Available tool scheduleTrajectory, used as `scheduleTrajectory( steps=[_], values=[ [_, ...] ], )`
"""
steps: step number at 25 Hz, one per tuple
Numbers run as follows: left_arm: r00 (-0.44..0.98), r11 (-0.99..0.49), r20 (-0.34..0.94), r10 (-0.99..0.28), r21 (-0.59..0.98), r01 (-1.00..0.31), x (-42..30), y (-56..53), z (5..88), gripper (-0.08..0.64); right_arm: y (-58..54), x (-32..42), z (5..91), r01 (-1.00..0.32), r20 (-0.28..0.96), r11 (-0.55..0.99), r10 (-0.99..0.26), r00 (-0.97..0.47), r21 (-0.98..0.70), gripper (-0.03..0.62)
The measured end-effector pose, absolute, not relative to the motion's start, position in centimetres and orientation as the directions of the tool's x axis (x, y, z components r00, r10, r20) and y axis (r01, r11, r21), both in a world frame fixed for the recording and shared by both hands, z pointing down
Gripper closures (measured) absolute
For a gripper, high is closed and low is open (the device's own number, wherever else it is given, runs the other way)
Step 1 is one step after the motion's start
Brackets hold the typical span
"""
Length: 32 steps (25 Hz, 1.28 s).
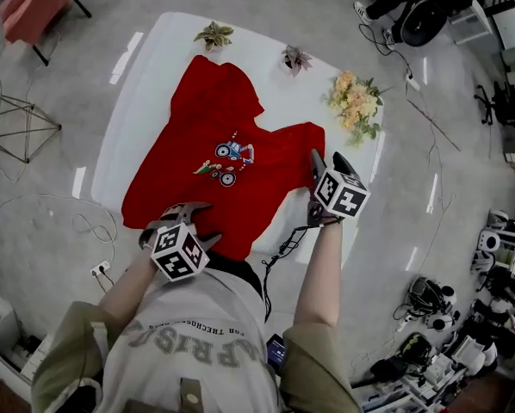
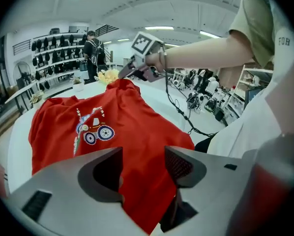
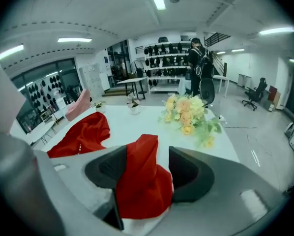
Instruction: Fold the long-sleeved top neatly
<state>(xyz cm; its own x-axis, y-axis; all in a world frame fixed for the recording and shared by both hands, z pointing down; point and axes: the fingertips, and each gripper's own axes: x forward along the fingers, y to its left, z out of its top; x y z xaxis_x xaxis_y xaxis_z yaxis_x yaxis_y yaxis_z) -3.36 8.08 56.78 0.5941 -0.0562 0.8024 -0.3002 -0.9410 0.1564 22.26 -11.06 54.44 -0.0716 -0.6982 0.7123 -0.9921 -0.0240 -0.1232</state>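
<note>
Hovering w/ both jaws released over the red top point(image 1: 214, 127) on the bench point(image 1: 167, 41): my left gripper point(image 2: 143, 163) at near hem, right gripper point(image 3: 147, 168) round a loose bunched edge, prob. letting fabric settle flat.

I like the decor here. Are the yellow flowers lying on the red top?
No, the flowers sit on the bare white table beside the red top, apart from it.

Top point(image 1: 214, 162) on table point(image 1: 275, 84), flowers point(image 1: 354, 101) beside
</note>
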Motion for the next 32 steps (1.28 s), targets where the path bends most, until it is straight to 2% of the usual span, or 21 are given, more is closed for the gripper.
scheduleTrajectory(
  steps=[2,3,4,5,9,13,17,20,21,22,23,24,25,26,29,32],
  values=[
    [0.578,-0.929,0.814,-0.055,0.17,-0.328,-2.0,8.3,57.0,0.291,-12.9,22.6,57.1,-0.993,0.781,0.022,-0.615,-0.105,-0.115,0.332],
    [0.567,-0.926,0.822,-0.06,0.167,-0.34,-1.5,8.2,57.1,0.291,-13.6,22.8,57.8,-0.993,0.798,0.052,-0.592,-0.114,-0.103,0.392],
    [0.559,-0.922,0.826,-0.069,0.161,-0.352,-1.0,8.1,57.1,0.291,-14.0,23.1,57.6,-0.993,0.789,0.077,-0.603,-0.119,-0.09,0.506],
    [0.556,-0.916,0.827,-0.081,0.157,-0.369,-0.5,7.8,57.0,0.291,-14.2,23.4,56.5,-0.992,0.755,0.092,-0.643,-0.124,-0.085,0.563],
    [0.58,-0.874,0.799,-0.159,0.159,-0.458,1.4,5.5,55.5,0.291,-10.6,25.1,50.0,-0.983,0.575,0.073,-0.803,-0.16,-0.171,0.565],
    [0.616,-0.87,0.759,-0.211,0.142,-0.472,5.6,2.5,54.3,0.291,-2.7,25.8,48.5,-0.947,0.552,0.025,-0.808,-0.209,-0.321,0.565],
    [0.652,-0.944,0.745,-0.143,0.095,-0.315,12.9,2.5,54.8,0.291,3.0,25.2,50.5,-0.902,0.553,0.0,-0.79,-0.265,-0.432,0.565],
    [0.58,-0.984,0.805,-0.122,-0.023,-0.174,16.5,4.0,57.4,0.293,5.2,24.7,52.5,-0.898,0.595,0.008,-0.746,-0.298,-0.44,0.565],
    [0.552,-0.987,0.823,-0.134,-0.063,-0.145,17.0,4.3,58.2,0.32,5.7,24.6,53.0,-0.904,0.618,0.024,-0.722,-0.31,-0.426,0.563],
    [0.536,-0.988,0.832,-0.145,-0.09,-0.127,17.3,4.5,58.7,0.403,6.0,24.7,53.2,-0.913,0.644,0.047,-0.694,-0.321,-0.404,0.562],
    [0.531,-0.988,0.834,-0.151,-0.104,-0.118,17.3,4.7,59.0,0.455,6.2,24.8,53.1,-0.922,0.667,0.082,-0.667,-0.333,-0.379,0.537],
    [0.53,-0.987,0.834,-0.153,-0.108,-0.116,17.2,5.0,59.1,0.491,6.1,25.0,52.7,-0.926,0.682,0.128,-0.643,-0.35,-0.355,0.456],
    [0.529,-0.987,0.835,-0.154,-0.109,-0.116,17.0,5.3,59.2,0.497,5.6,25.3,52.0,-0.925,0.685,0.175,-0.628,-0.369,-0.338,0.347],
    [0.526,-0.987,0.836,-0.154,-0.108,-0.116,16.7,5.5,59.2,0.499,4.9,25.4,51.1,-0.919,0.678,0.217,-0.623,-0.389,-0.328,0.278],
    [0.51,-0.987,0.846,-0.153,-0.107,-0.119,15.8,6.1,59.4,0.502,1.0,24.6,49.8,-0.898,0.645,0.314,-0.626,-0.439,-0.306,0.275],
    [0.494,-0.987,0.855,-0.158,-0.115,-0.116,15.4,6.5,59.7,0.502,-3.8,22.3,53.2,-0.89,0.694,0.386,-0.572,-0.437,-0.242,0.276]
  ],
)
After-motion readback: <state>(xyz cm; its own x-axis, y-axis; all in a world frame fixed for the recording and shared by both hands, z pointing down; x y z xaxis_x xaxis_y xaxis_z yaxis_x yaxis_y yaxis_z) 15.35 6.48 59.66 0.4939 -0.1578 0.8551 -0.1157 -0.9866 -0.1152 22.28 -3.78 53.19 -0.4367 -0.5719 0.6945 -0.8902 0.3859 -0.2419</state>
